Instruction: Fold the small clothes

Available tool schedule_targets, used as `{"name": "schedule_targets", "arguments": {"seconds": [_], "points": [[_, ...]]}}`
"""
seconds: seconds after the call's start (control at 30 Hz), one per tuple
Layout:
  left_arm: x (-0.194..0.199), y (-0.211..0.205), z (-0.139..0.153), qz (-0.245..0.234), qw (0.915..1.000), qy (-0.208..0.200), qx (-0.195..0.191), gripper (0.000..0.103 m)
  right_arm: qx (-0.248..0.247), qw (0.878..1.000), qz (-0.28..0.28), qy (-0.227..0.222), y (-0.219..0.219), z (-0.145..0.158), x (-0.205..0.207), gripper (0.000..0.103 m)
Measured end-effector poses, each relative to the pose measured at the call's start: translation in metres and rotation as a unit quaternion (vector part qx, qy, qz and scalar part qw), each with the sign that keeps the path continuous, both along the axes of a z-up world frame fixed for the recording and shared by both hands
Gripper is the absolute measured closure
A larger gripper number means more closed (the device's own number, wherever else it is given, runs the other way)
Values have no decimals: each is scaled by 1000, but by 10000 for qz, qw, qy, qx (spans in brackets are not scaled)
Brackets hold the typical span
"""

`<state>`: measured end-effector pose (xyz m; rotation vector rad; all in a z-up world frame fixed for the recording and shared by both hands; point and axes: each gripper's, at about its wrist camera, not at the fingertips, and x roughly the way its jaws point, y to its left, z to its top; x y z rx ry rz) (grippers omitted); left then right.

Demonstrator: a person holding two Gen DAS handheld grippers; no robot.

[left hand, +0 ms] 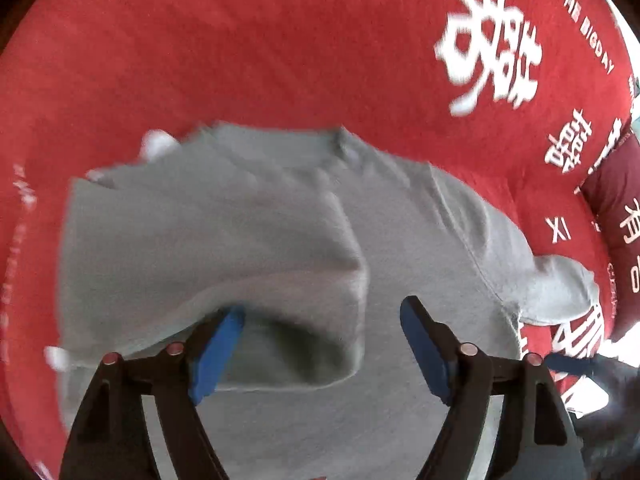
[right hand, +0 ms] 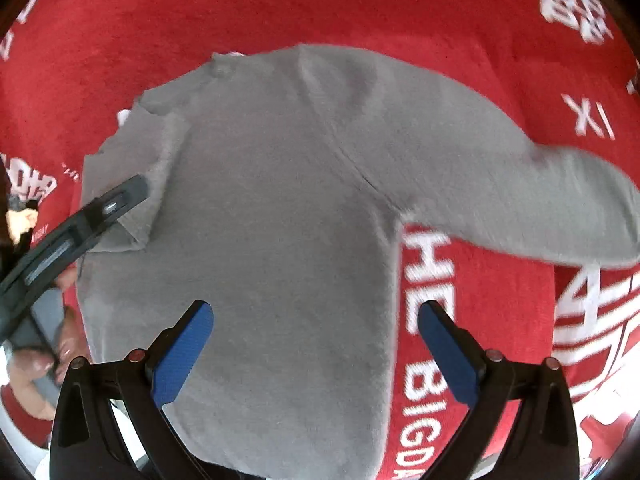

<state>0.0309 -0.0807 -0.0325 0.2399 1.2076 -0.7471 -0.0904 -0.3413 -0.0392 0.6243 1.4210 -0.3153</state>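
From where I sit, the grey sweater (right hand: 280, 208) lies spread on the red cloth (right hand: 100, 32) with white lettering, its body running lengthwise from the bottom of the right wrist view up toward the neckline at the top, so the long axis runs away from me. One sleeve (right hand: 540, 200) stretches out to the right across the cloth, while the other sleeve (left hand: 240, 248) is folded over onto the body. In the left wrist view that folded sleeve forms a rounded hump just ahead of the fingers. I cannot see the hem: it is cut off under the gripper frames at the bottom of both views. Motion blur softens the neckline and the lettering, and a dark red object at the right edge of the left view is too cut off to identify. The left gripper (left hand: 322, 344) has its blue pads well apart; the left pad (left hand: 218, 348) sits at the fold of the sleeve, though I cannot tell if it touches, and nothing is pinched between them. The right gripper (right hand: 316, 352) is also spread wide above the lower body, holding nothing. A hand (right hand: 36, 364) shows at the left edge of the right view, gripping the other tool.
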Motion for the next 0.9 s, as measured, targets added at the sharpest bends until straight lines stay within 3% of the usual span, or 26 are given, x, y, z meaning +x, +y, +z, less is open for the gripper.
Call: {"name": "schedule_targets", "arguments": {"seconds": [0.13, 0.2, 0.27, 0.4, 0.57, 0.6, 0.63, 0.67, 0.7, 0.73, 0.8, 0.87, 0.9], "points": [[34, 49, 20, 422, 9982, -359, 219, 22, -460, 9956, 722, -380, 26, 18, 40, 0], [62, 75, 18, 782, 9943, -538, 482, 22, -800, 9850, 1386, -644, 52, 27, 66, 0], [93, 96, 0, 1050, 9890, -472, 926, 22, -1070, 9668, 2144, -888, 85, 32, 94, 0], [130, 111, -36, 1220, 9825, -356, 1366, 22, -1685, 9220, 3318, -1071, 140, 25, 132, 0], [149, 121, -66, 1273, 9837, 206, 1256, 22, -2533, 8662, 4235, -783, 183, -7, 157, 2], [152, 122, -70, 1313, 9830, 262, 1253, 22, -2671, 8565, 4369, -641, 186, -16, 158, 8], [153, 123, -72, 1352, 9827, 254, 1241, 22, -2834, 8442, 4529, -420, 190, -29, 163, 35], [154, 124, -72, 1379, 9824, 235, 1234, 22, -2774, 8437, 4584, -328, 188, -34, 165, 64], [154, 124, -72, 1406, 9820, 191, 1249, 22, -2473, 8596, 4462, -307, 179, -34, 169, 97], [154, 123, -72, 1405, 9818, 142, 1268, 22, -2297, 8765, 4210, -427, 169, -27, 169, 97], [152, 123, -71, 1376, 9821, 15, 1288, 22, -1761, 9348, 2944, -921, 121, -2, 170, 96], [151, 125, -70, 1366, 9824, -12, 1270, 22, -1275, 9673, 1851, -1173, 76, 7, 160, 96], [152, 127, -71, 1373, 9825, 7, 1255, 22, -1064, 9780, 1310, -1222, 54, 6, 150, 96]]}}
